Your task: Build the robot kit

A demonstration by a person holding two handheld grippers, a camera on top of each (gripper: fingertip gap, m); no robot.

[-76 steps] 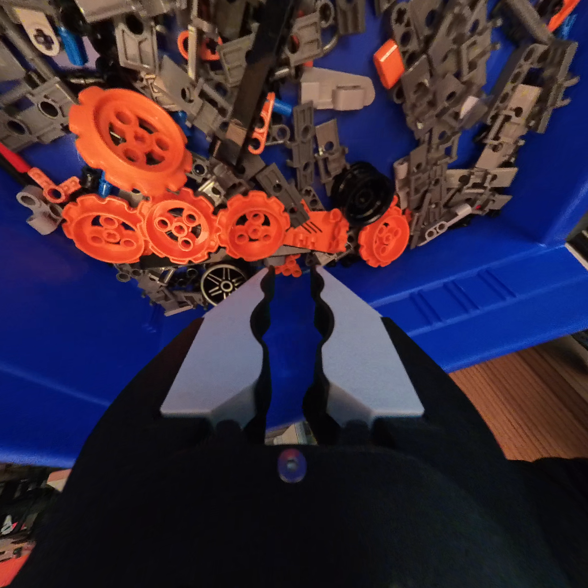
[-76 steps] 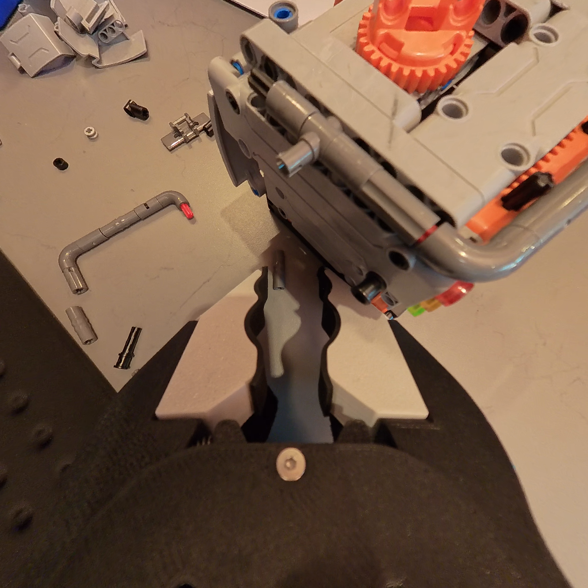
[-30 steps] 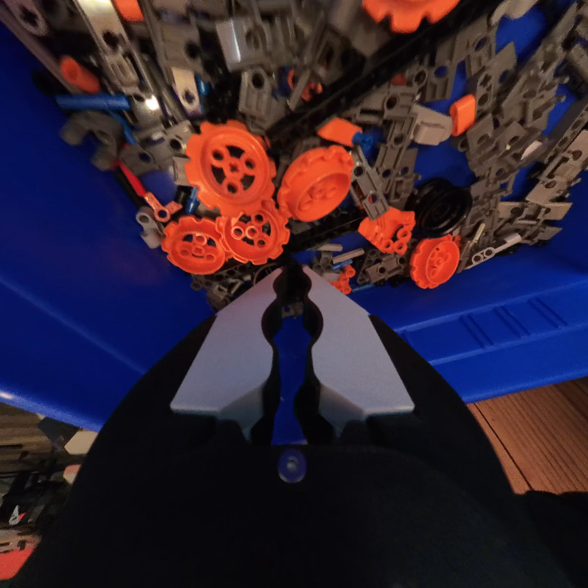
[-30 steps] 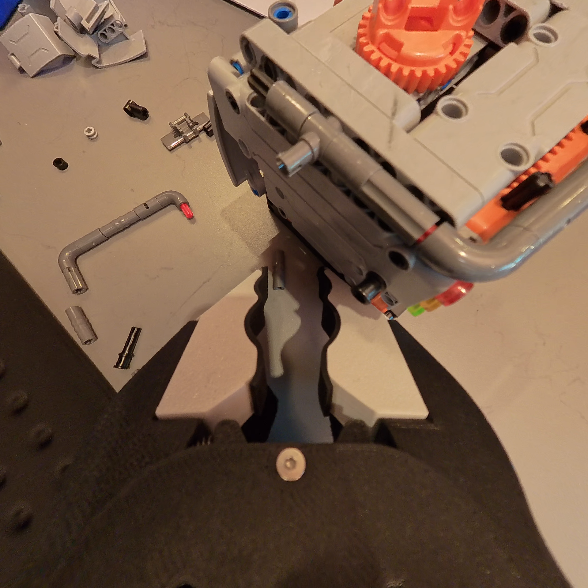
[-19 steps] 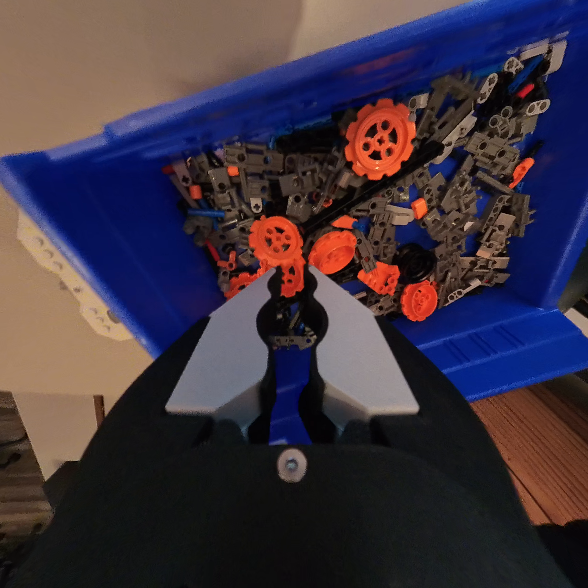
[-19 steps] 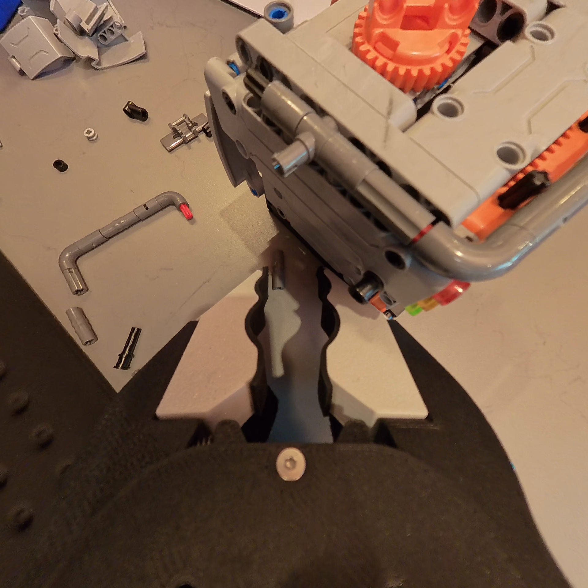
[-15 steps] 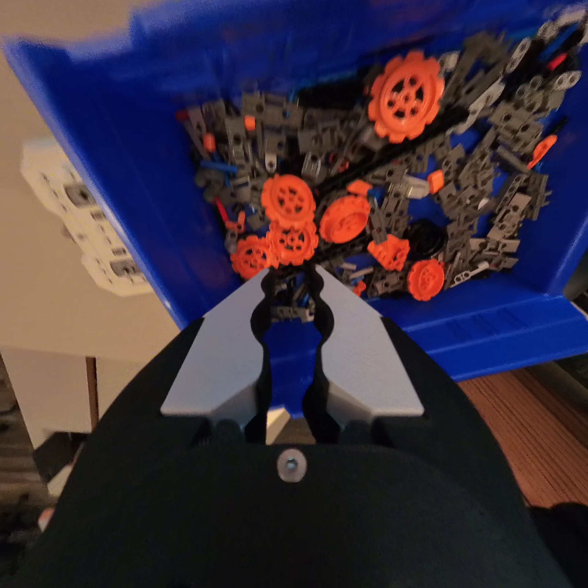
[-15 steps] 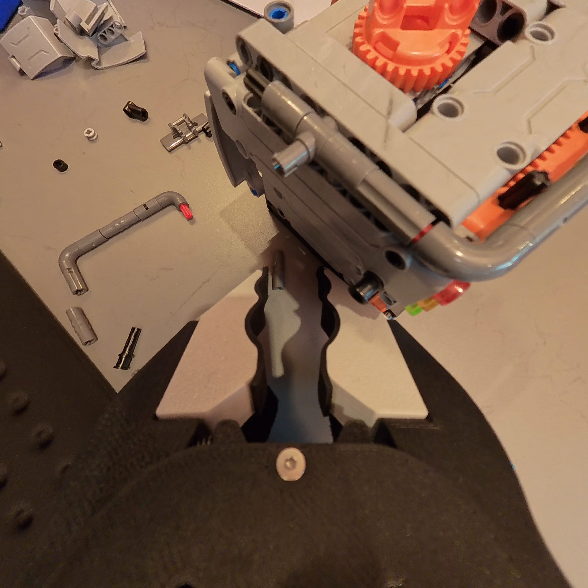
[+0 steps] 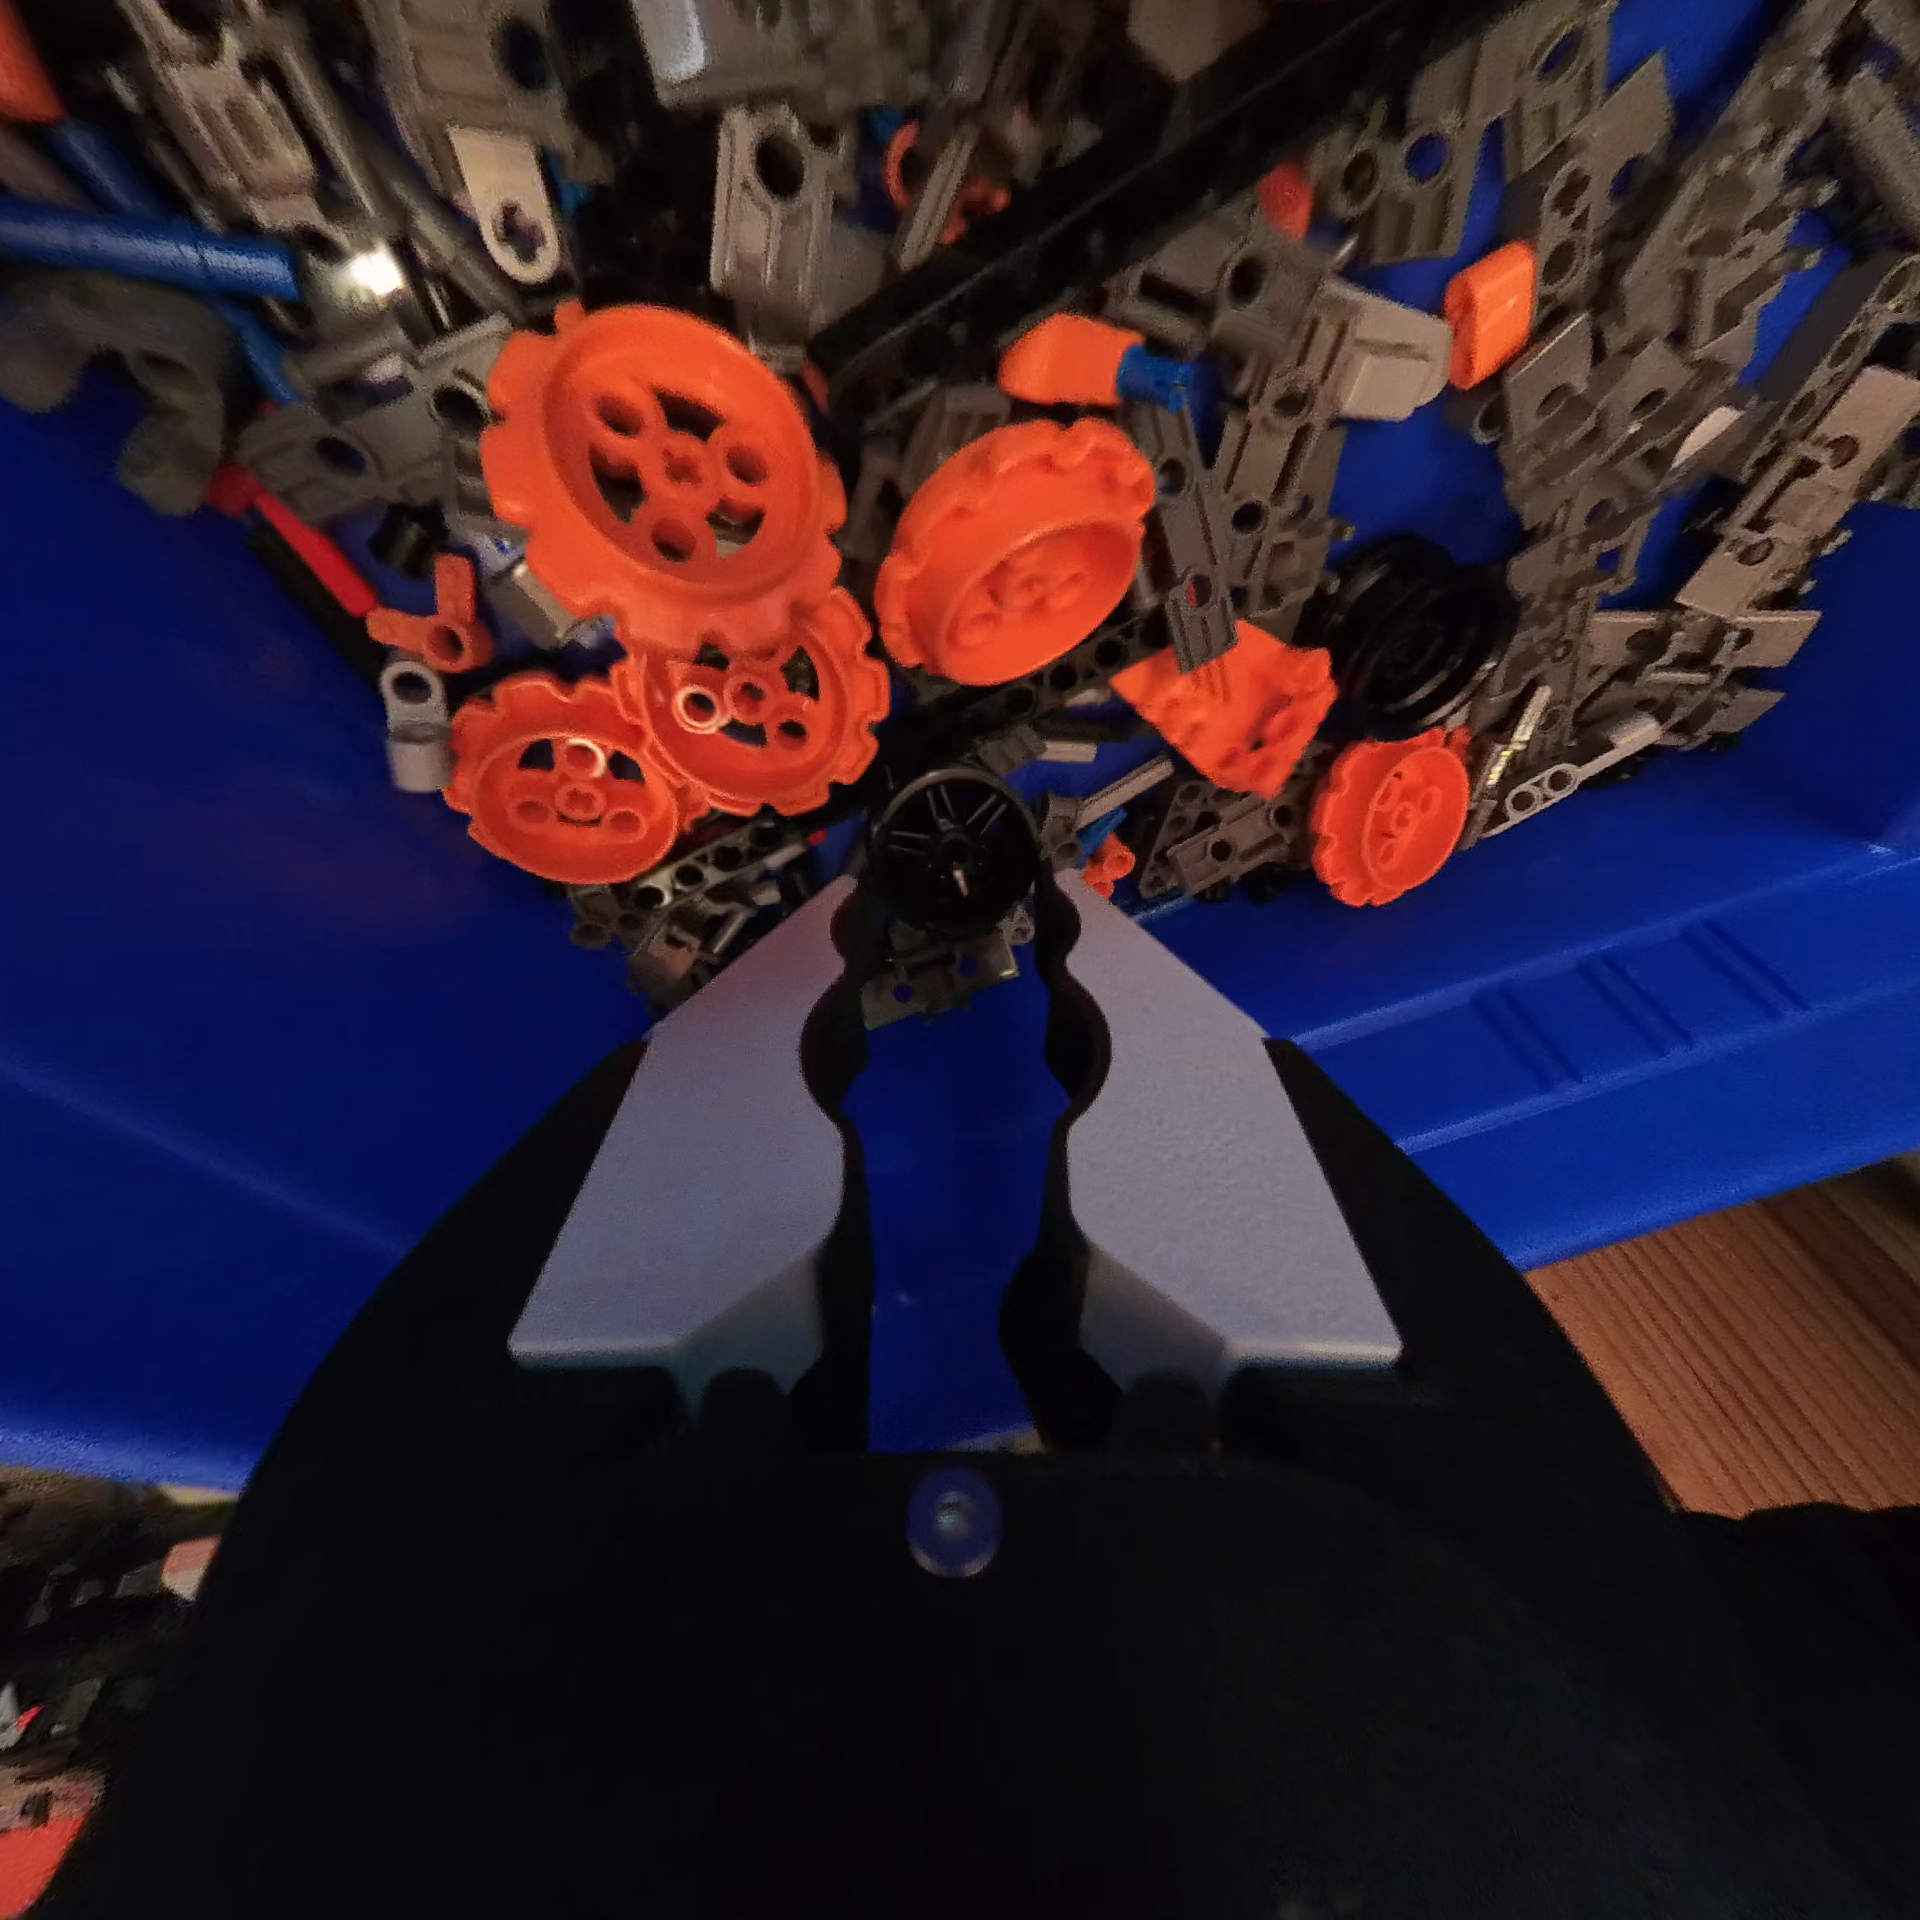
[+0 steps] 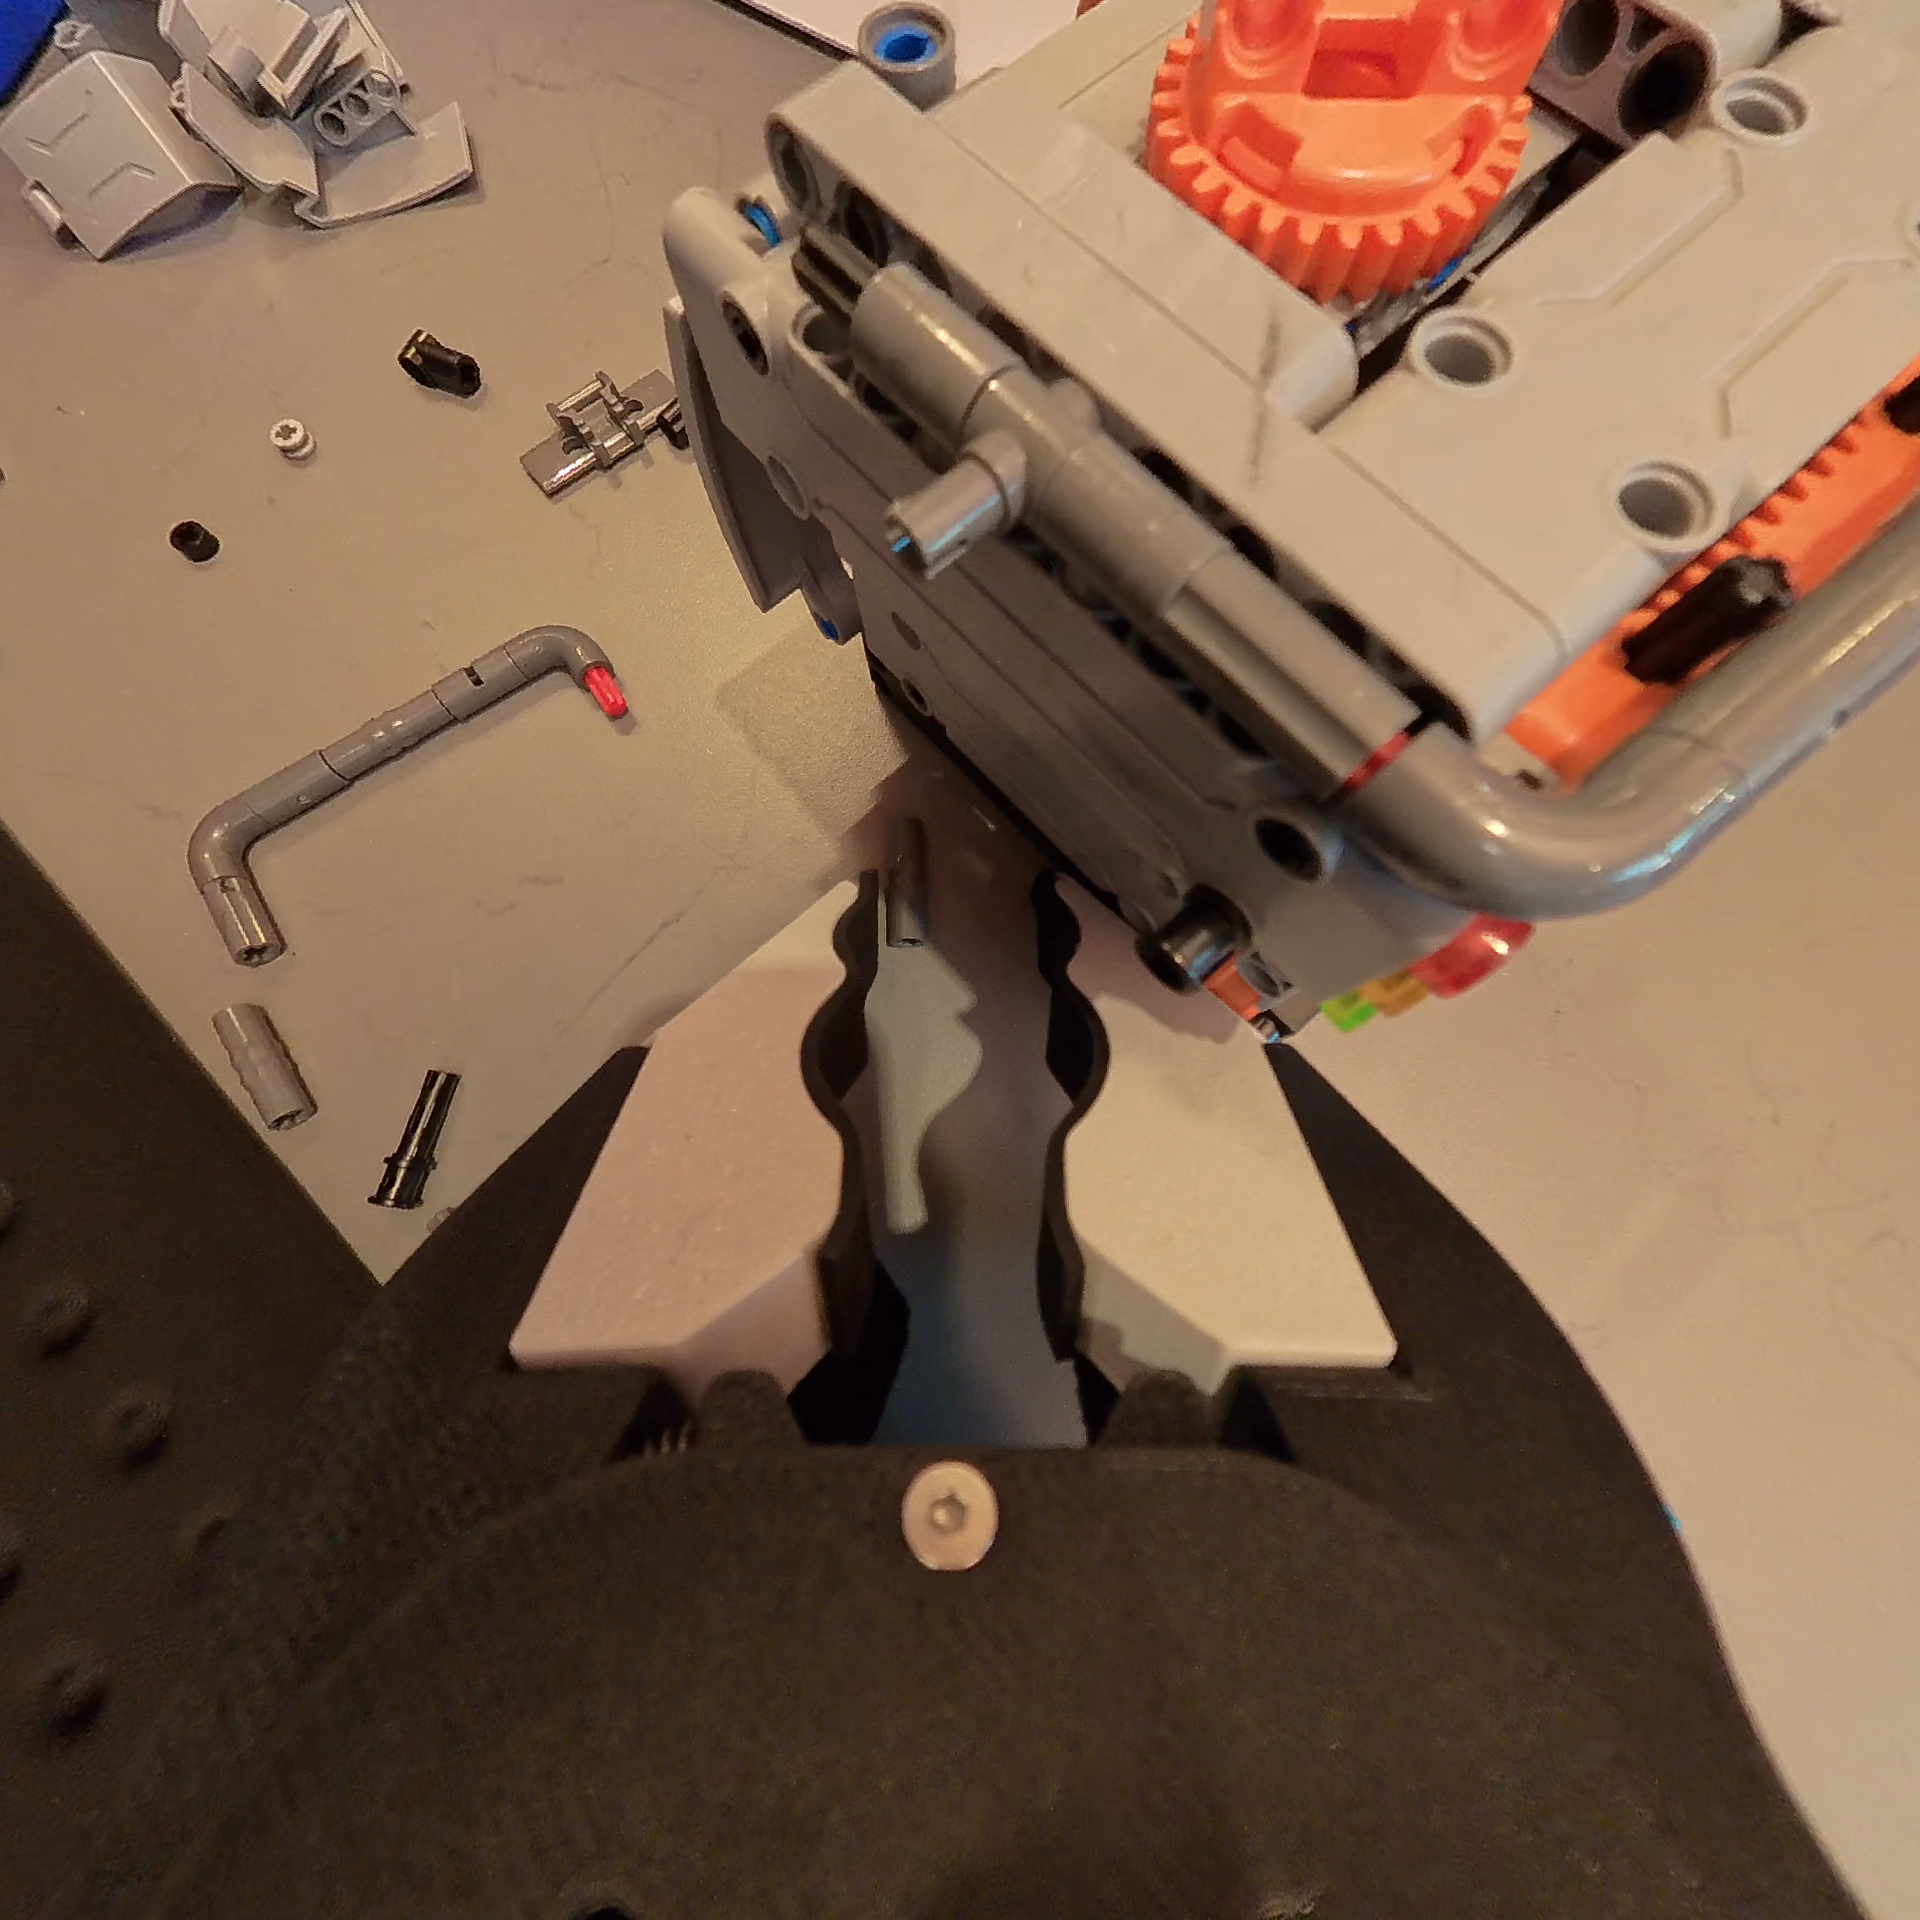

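both of my grippers gape: left gripper (image 9: pixel 948 894) around the black wheel (image 9: pixel 951 847) may slip; right gripper (image 10: pixel 951 894) crowds the grey model (image 10: pixel 1195 499).

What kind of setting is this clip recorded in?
Probably a hobby or home building-toy workspace: a blue bin full of plastic construction parts, a half-built grey model and loose pins on a grey tabletop.
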